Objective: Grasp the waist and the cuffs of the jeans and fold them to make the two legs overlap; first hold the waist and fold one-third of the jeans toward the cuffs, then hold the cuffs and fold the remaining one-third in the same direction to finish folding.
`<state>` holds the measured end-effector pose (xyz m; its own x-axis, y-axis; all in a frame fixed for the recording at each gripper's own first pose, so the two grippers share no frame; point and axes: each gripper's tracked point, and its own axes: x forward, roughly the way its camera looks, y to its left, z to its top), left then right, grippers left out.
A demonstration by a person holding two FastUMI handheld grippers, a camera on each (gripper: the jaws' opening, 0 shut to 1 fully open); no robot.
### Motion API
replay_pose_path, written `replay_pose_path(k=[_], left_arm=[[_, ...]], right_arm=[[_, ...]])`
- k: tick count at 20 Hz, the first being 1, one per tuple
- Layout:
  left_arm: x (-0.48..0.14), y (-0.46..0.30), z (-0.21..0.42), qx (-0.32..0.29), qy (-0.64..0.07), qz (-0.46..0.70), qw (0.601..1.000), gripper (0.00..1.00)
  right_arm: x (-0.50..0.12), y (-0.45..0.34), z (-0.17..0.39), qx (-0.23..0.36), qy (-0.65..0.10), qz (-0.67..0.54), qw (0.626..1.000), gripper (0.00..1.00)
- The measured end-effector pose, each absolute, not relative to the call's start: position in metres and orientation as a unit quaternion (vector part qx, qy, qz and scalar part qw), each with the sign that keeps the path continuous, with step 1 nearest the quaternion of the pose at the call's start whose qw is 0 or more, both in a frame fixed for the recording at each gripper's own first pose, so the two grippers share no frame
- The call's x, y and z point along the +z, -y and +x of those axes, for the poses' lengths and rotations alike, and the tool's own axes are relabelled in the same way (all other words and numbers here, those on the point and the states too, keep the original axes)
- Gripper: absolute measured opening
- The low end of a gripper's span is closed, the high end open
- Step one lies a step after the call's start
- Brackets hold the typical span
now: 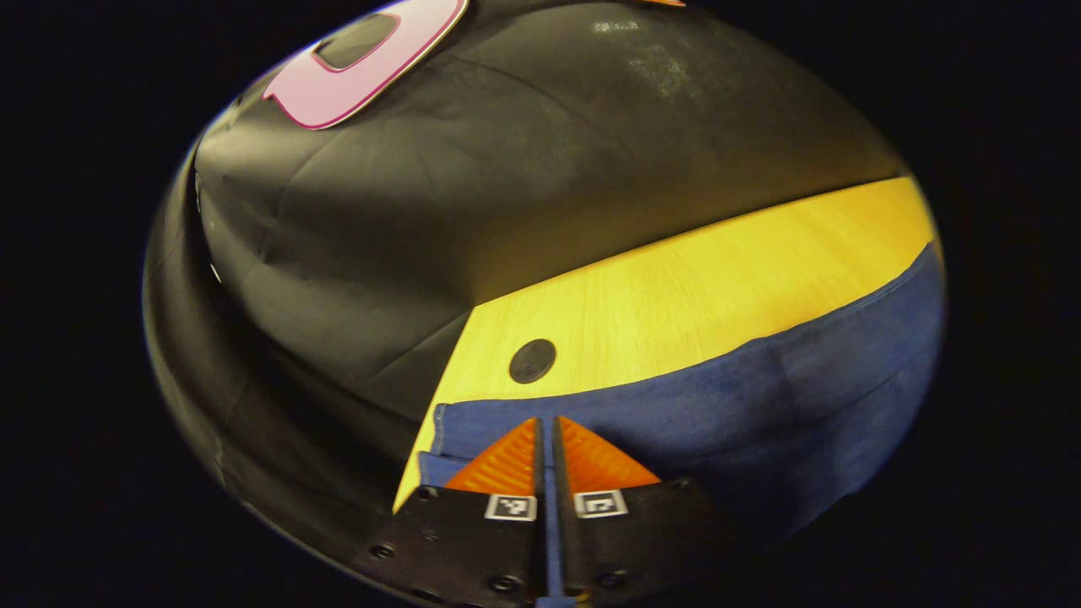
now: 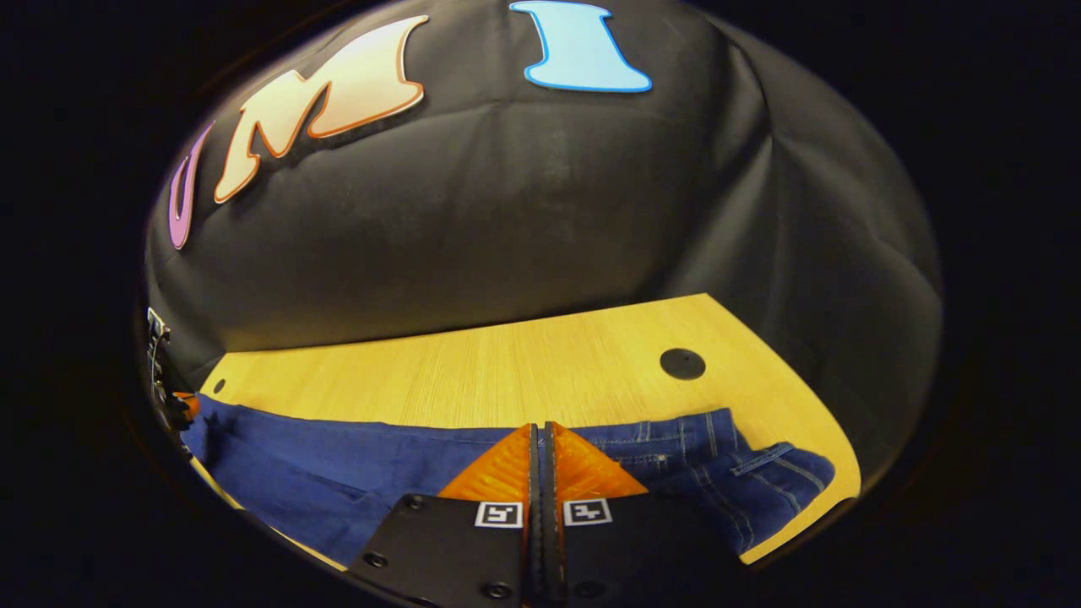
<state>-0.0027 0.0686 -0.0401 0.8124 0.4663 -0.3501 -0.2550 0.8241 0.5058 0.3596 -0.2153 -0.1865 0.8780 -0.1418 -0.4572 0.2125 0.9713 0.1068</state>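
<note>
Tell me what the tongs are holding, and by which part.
Both tongs are shut on the jeans: the left tongs near the cuff end, the right tongs near the waist end.

low over jeans (image 1: 760, 397) (both views)

A pale wooden table (image 2: 507, 371) is backed by creased black cloth wall (image 2: 507, 219). A round dark cap (image 2: 682, 364) is set into the tabletop near its rounded corner.

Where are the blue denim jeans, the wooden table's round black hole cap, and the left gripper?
blue denim jeans (image 2: 338, 473): right gripper view, leg fabric.
round black hole cap (image 1: 532, 361): left gripper view, its centre.
left gripper (image 1: 547, 426): left gripper view, between fingertips.
</note>
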Motion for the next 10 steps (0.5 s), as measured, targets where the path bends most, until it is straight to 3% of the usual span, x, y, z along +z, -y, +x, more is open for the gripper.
replay_pose_path(k=[2,3,5,10], left_arm=[[-0.045,-0.057,-0.003,0.186,-0.226,0.209,0.933,0.8],[-0.033,-0.053,-0.007,0.19,-0.213,0.202,0.937,1.0],[-0.021,-0.044,-0.017,0.187,-0.193,0.178,0.947,0.95],[0.01,-0.025,-0.071,0.185,-0.16,0.137,0.96,0.95]], right_arm=[[-0.186,0.215,0.352,-0.084,-0.239,0.095,0.963,0.1],[-0.186,0.218,0.346,-0.084,-0.242,0.098,0.962,0.39],[-0.173,0.233,0.332,-0.096,-0.239,0.102,0.961,0.96],[-0.158,0.3,0.281,-0.157,-0.24,0.139,0.948,0.98]])
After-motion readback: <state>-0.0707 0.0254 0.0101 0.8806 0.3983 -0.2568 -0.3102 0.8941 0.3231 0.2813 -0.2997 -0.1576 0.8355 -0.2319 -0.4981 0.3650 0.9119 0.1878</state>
